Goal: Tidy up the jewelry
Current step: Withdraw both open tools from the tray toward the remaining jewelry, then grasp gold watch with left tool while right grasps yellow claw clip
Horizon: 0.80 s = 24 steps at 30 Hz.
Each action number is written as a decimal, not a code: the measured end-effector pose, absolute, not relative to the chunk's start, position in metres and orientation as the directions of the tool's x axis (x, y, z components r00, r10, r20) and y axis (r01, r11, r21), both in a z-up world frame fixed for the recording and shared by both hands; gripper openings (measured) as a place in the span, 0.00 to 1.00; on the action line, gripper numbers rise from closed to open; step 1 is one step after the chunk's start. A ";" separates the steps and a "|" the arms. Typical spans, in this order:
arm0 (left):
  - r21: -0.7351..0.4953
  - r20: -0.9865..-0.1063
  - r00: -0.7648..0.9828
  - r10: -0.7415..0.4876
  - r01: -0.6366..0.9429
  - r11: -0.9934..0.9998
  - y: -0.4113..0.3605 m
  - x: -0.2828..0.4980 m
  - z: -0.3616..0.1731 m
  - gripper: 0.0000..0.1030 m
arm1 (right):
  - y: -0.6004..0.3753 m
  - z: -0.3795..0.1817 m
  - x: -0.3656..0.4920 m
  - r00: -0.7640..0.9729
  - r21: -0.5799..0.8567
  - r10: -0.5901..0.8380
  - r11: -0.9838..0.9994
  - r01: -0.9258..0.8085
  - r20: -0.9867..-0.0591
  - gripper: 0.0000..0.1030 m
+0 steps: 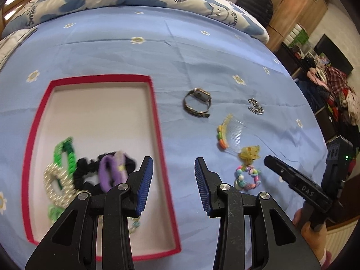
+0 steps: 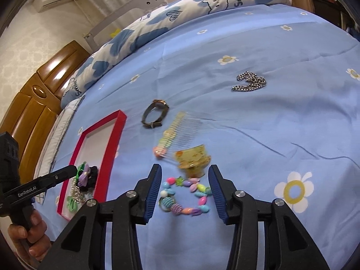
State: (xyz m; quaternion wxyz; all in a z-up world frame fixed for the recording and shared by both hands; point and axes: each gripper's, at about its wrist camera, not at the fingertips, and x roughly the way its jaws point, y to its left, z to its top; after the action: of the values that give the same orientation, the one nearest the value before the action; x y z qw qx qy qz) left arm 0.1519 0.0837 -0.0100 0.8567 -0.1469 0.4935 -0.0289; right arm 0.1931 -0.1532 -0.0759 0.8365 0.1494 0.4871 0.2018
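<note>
Right tool [image 2: 185, 191] straddles blurred bead bracelet [image 2: 185, 196].

The sheet [image 1: 202, 51] is light blue with white-and-yellow flowers. The box [image 1: 157, 121] has a red rim and white inside. The bracelet [image 2: 184, 196] is multicoloured pastel beads; the chain [image 2: 249, 82] silver; the scrunchie [image 1: 88, 168] black.

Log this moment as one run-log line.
left claw: open, over red box edge | right claw: open, straddling bead bracelet | watch, comb, chain: on bedsheet
</note>
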 end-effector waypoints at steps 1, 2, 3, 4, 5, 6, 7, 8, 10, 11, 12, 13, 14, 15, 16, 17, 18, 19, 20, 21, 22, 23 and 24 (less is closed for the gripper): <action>-0.278 -0.838 0.509 -0.198 -0.087 0.957 0.080 0.157 -0.010 0.35 | -0.152 -0.077 0.195 0.442 0.443 0.481 0.875 -0.194 -0.757 0.45; -0.277 -0.838 0.507 -0.201 -0.079 0.958 0.077 0.162 -0.011 0.35 | -0.151 -0.078 0.196 0.441 0.440 0.479 0.876 -0.195 -0.759 0.45; -0.275 -0.839 0.504 -0.203 -0.072 0.959 0.074 0.166 -0.012 0.35 | -0.150 -0.080 0.198 0.436 0.439 0.480 0.877 -0.198 -0.761 0.45; -0.273 -0.840 0.501 -0.207 -0.060 0.960 0.069 0.173 -0.012 0.35 | -0.149 -0.082 0.199 0.431 0.438 0.481 0.876 -0.201 -0.763 0.46; -0.272 -0.841 0.499 -0.210 -0.053 0.961 0.067 0.177 -0.013 0.35 | -0.147 -0.084 0.202 0.426 0.435 0.480 0.877 -0.204 -0.767 0.47; -0.269 -0.843 0.495 -0.211 -0.047 0.962 0.064 0.183 -0.015 0.35 | -0.146 -0.086 0.203 0.422 0.433 0.479 0.878 -0.207 -0.770 0.47; -0.265 -0.846 0.490 -0.210 -0.043 0.963 0.062 0.190 -0.016 0.35 | -0.145 -0.088 0.205 0.419 0.430 0.478 0.878 -0.208 -0.772 0.47; -0.262 -0.847 0.488 -0.209 -0.041 0.964 0.060 0.195 -0.017 0.35 | -0.144 -0.092 0.208 0.412 0.428 0.476 0.879 -0.208 -0.777 0.47; -0.253 -0.852 0.483 -0.203 -0.040 0.967 0.057 0.209 -0.020 0.35 | -0.143 -0.097 0.212 0.402 0.429 0.474 0.880 -0.203 -0.783 0.47; -0.248 -0.854 0.480 -0.200 -0.039 0.968 0.056 0.216 -0.021 0.35 | -0.143 -0.100 0.214 0.398 0.430 0.474 0.881 -0.200 -0.785 0.47; -0.242 -0.857 0.477 -0.195 -0.038 0.969 0.055 0.224 -0.023 0.35 | -0.144 -0.101 0.216 0.396 0.432 0.475 0.880 -0.198 -0.786 0.47; -0.233 -0.862 0.472 -0.188 -0.038 0.972 0.054 0.233 -0.026 0.35 | -0.145 -0.103 0.217 0.394 0.435 0.477 0.879 -0.196 -0.785 0.47; -0.225 -0.865 0.467 -0.183 -0.037 0.974 0.053 0.243 -0.029 0.35 | -0.145 -0.103 0.219 0.394 0.439 0.480 0.877 -0.195 -0.784 0.47; -0.222 -0.867 0.464 -0.181 -0.034 0.974 0.053 0.248 -0.031 0.35 | -0.146 -0.104 0.220 0.394 0.442 0.483 0.875 -0.196 -0.782 0.47; -0.215 -0.872 0.457 -0.176 -0.034 0.976 0.052 0.258 -0.035 0.35 | -0.147 -0.105 0.221 0.395 0.445 0.486 0.874 -0.196 -0.780 0.47; -0.209 -0.876 0.452 -0.172 -0.034 0.977 0.051 0.266 -0.038 0.35 | -0.148 -0.105 0.222 0.394 0.447 0.486 0.873 -0.194 -0.780 0.46; -0.205 -0.879 0.445 -0.170 -0.032 0.978 0.050 0.273 -0.042 0.35 | -0.148 -0.106 0.223 0.393 0.449 0.488 0.872 -0.193 -0.779 0.46; -0.198 -0.884 0.436 -0.165 -0.031 0.980 0.049 0.282 -0.046 0.35 | -0.150 -0.106 0.224 0.392 0.454 0.491 0.871 -0.189 -0.778 0.46; -0.190 -0.889 0.430 -0.159 -0.029 0.981 0.048 0.289 -0.050 0.35 | -0.151 -0.107 0.225 0.391 0.463 0.496 0.868 -0.182 -0.776 0.46; -0.181 -0.893 0.423 -0.154 -0.025 0.983 0.046 0.295 -0.054 0.35 | -0.153 -0.107 0.226 0.388 0.473 0.503 0.863 -0.176 -0.772 0.47; -0.168 -0.898 0.416 -0.145 -0.019 0.986 0.044 0.302 -0.059 0.35 | -0.153 -0.107 0.226 0.387 0.479 0.506 0.861 -0.173 -0.771 0.47; -0.150 -0.904 0.406 -0.131 -0.014 0.989 0.042 0.309 -0.064 0.35 | -0.153 -0.107 0.226 0.386 0.481 0.508 0.860 -0.173 -0.770 0.47; -0.139 -0.910 0.397 -0.122 -0.013 0.990 0.041 0.313 -0.068 0.35 | -0.153 -0.107 0.226 0.384 0.483 0.511 0.858 -0.175 -0.769 0.47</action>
State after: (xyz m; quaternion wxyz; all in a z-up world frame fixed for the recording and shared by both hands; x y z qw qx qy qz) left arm 0.3128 0.0406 -0.0684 0.8335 -0.0616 0.5481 -0.0328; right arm 0.2264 -0.1531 -0.1066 0.8155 0.1640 0.5137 0.2103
